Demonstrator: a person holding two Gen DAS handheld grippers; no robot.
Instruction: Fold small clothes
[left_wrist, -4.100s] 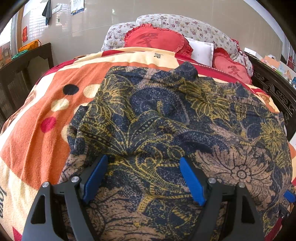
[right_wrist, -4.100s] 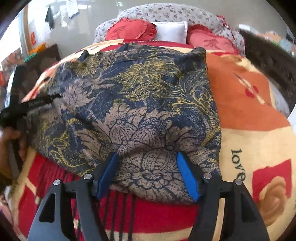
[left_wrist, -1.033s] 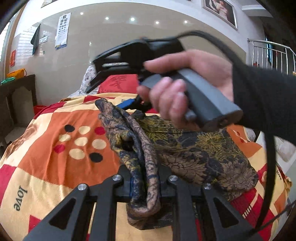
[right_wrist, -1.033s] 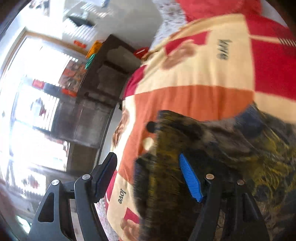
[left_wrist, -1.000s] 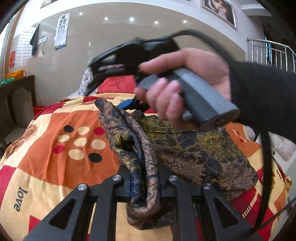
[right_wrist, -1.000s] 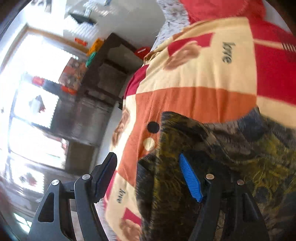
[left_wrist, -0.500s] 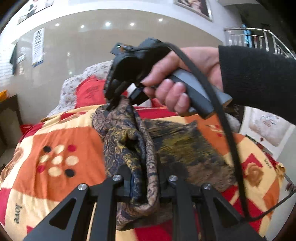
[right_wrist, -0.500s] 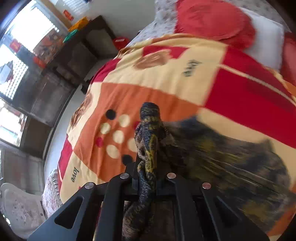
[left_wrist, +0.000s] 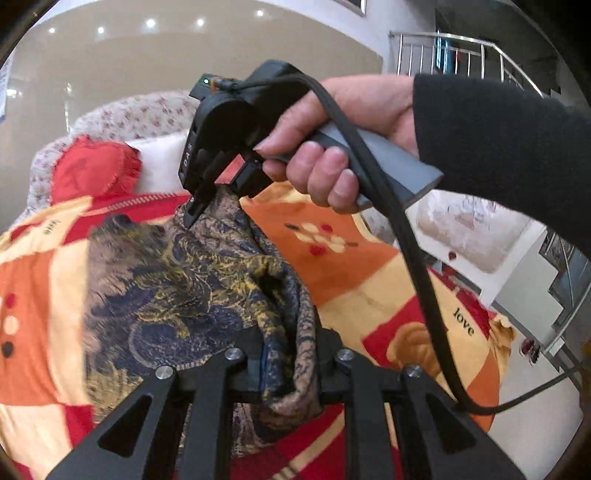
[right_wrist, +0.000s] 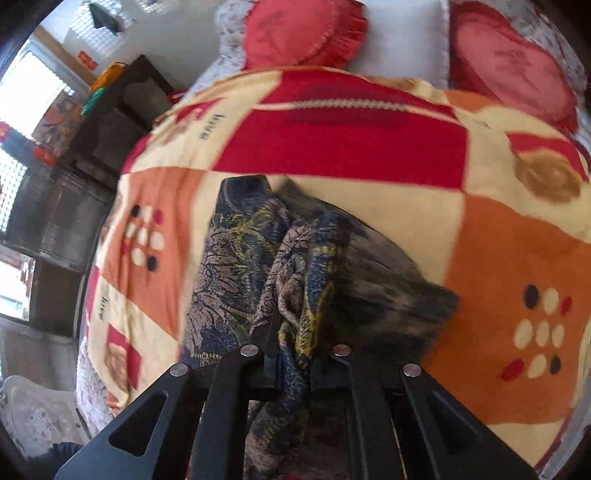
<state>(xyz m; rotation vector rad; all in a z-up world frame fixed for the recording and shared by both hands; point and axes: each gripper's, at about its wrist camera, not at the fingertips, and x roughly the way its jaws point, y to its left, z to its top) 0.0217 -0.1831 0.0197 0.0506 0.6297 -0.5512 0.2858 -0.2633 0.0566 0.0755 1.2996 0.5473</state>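
Note:
The garment (left_wrist: 177, 280) is dark blue with yellow and tan floral print. It is lifted off the bed and hangs between both grippers. My left gripper (left_wrist: 286, 373) is shut on a bunched edge of it at the bottom of the left wrist view. My right gripper (right_wrist: 291, 360) is shut on another bunched edge of the garment (right_wrist: 236, 266). In the left wrist view the right gripper (left_wrist: 207, 203) shows from outside, held by a hand (left_wrist: 332, 147), pinching the far top edge of the cloth.
The bed is covered by a red, orange and cream blanket (left_wrist: 351, 266) (right_wrist: 369, 155). Red heart cushions (right_wrist: 299, 29) and a white pillow (right_wrist: 402, 40) lie at the headboard. Dark wooden furniture (right_wrist: 110, 122) stands left of the bed. A black cable (left_wrist: 417, 266) hangs from the right gripper.
The right gripper shut on the garment's edge. Both grippers then lifted the cloth and swung it toward the left of the bed.

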